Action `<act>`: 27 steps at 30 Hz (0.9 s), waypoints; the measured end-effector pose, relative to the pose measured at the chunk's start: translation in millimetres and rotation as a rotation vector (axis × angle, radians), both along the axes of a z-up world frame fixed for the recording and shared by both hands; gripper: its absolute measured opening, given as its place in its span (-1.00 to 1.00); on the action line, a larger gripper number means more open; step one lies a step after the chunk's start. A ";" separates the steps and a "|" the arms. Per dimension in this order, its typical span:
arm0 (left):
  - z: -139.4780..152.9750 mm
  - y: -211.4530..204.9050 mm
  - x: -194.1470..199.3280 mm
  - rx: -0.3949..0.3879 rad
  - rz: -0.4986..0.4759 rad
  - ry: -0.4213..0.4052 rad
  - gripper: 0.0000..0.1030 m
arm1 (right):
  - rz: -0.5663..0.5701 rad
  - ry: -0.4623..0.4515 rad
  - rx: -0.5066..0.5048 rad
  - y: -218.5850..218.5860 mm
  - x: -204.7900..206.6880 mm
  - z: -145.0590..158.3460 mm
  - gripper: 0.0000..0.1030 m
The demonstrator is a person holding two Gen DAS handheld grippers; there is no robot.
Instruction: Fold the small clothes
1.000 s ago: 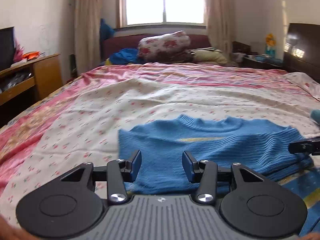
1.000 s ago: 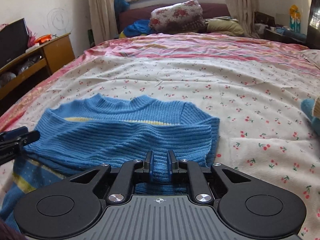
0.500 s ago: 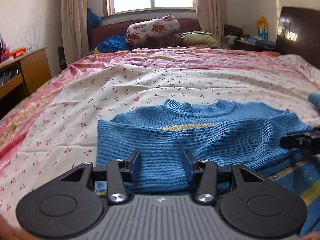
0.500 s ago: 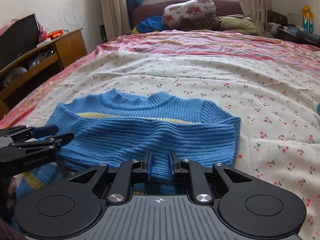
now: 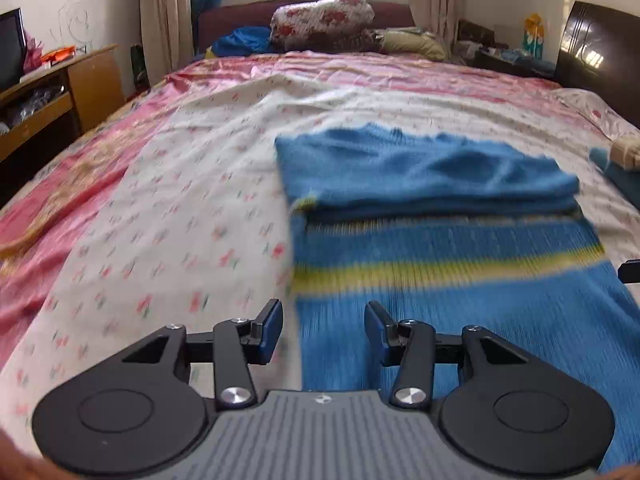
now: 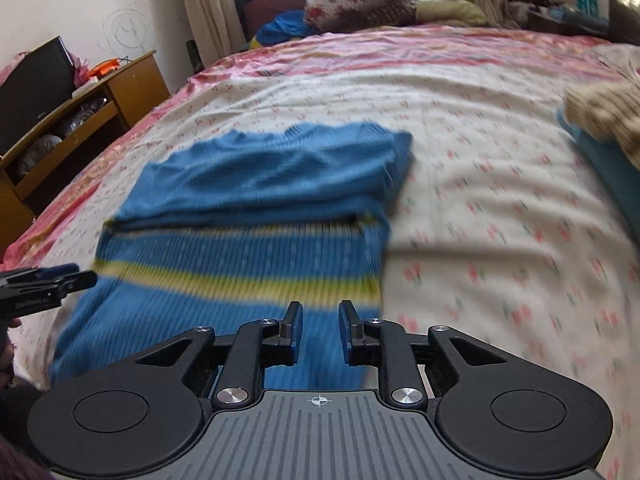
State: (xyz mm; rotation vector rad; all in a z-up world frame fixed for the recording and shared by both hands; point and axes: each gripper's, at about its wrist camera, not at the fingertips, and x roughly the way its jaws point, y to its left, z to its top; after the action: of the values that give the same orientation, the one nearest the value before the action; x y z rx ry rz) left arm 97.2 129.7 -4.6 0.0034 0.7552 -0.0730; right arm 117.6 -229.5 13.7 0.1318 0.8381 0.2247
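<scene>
A blue knit sweater with a yellow stripe lies on the bed, its upper part folded over in a thick band across it. My left gripper is open above the sweater's near left edge, with nothing between its fingers. In the right wrist view the sweater fills the middle. My right gripper hovers over its near right part, jaws opening, pads clear of the knit. The left gripper shows at the left edge there.
The flowered bedsheet spreads wide on the left and beyond the sweater. A stack with a beige knit on a teal garment lies to the right. A wooden desk stands left of the bed, pillows at the far end.
Both grippers have drawn back toward the near edge. The right gripper has let go of the sweater's fold, which now lies flat, and its jaws stand wider. The striped lower part shows.
</scene>
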 end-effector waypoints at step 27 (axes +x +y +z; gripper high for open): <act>-17.6 18.4 -58.3 -0.204 0.020 0.312 -0.27 | 0.018 0.173 0.117 -16.1 -91.3 -18.6 -0.47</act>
State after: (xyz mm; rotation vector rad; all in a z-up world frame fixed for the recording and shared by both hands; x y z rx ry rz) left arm 38.8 148.1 -22.2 -0.2138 1.0570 -0.1336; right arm 26.3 -245.6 -4.9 0.2563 0.9989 0.2823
